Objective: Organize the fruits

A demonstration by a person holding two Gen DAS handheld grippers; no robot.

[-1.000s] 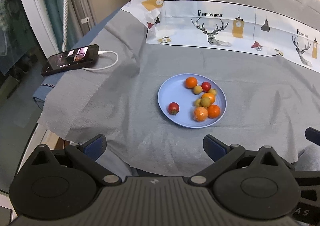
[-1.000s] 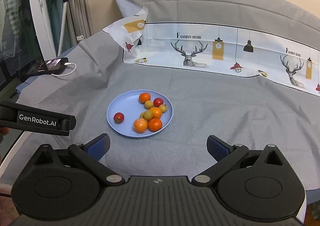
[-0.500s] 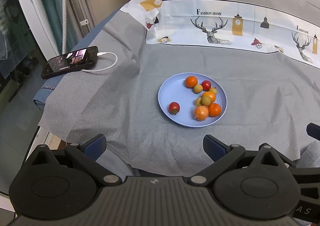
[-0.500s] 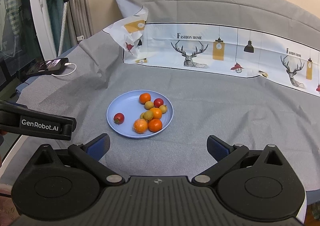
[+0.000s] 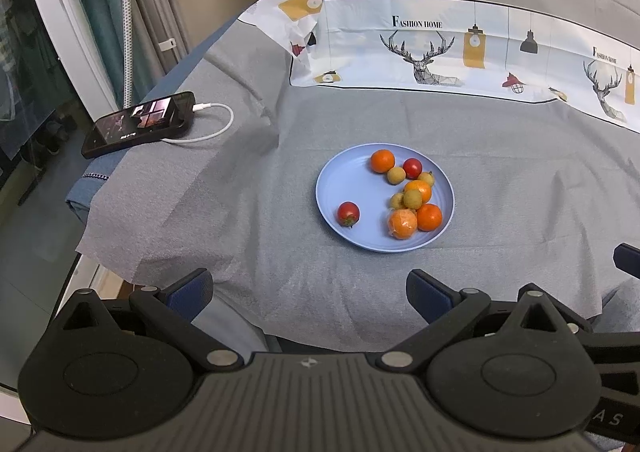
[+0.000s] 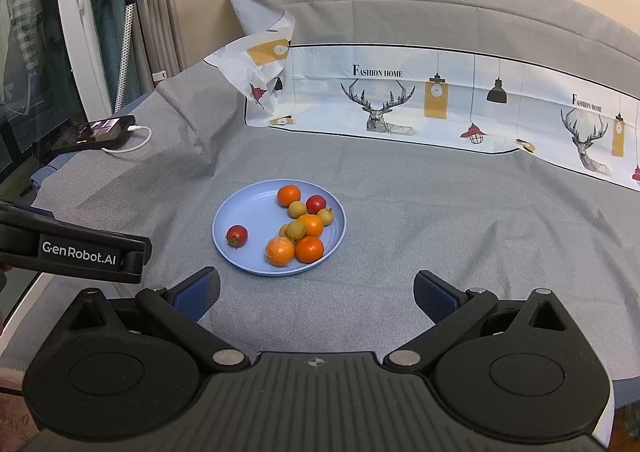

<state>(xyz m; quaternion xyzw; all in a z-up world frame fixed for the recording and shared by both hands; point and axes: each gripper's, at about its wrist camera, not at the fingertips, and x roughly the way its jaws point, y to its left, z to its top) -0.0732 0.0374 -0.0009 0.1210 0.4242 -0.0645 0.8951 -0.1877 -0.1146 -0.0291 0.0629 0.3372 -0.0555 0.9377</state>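
Blue plate (image 5: 332, 188) of fruits lies beyond left tool (image 5: 308, 290).

I see plate (image 5: 340, 188) mid-bench (image 5: 248, 252) | fruits (image 5: 408, 194) clustered on its right | lone tomato (image 5: 348, 213) left | phone (image 5: 140, 124) far left

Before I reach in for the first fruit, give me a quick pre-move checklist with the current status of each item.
1. Left gripper open and empty: ok, jaws spread wide.
2. Right gripper open and empty: ok, jaws spread wide.
3. Path to the blue plate: ok, only bare grey cloth between the grippers and the plate.
4. Easy first pick: ok, the lone tomato sits apart from the rest.
5. Clustered fruit: not ok, the peeled mandarin touches an orange, with small yellowish fruits packed against them.
6. Destination for sorted fruit: cannot tell, no second container in either view.
7. Phone and cable: ok, far off to the left.
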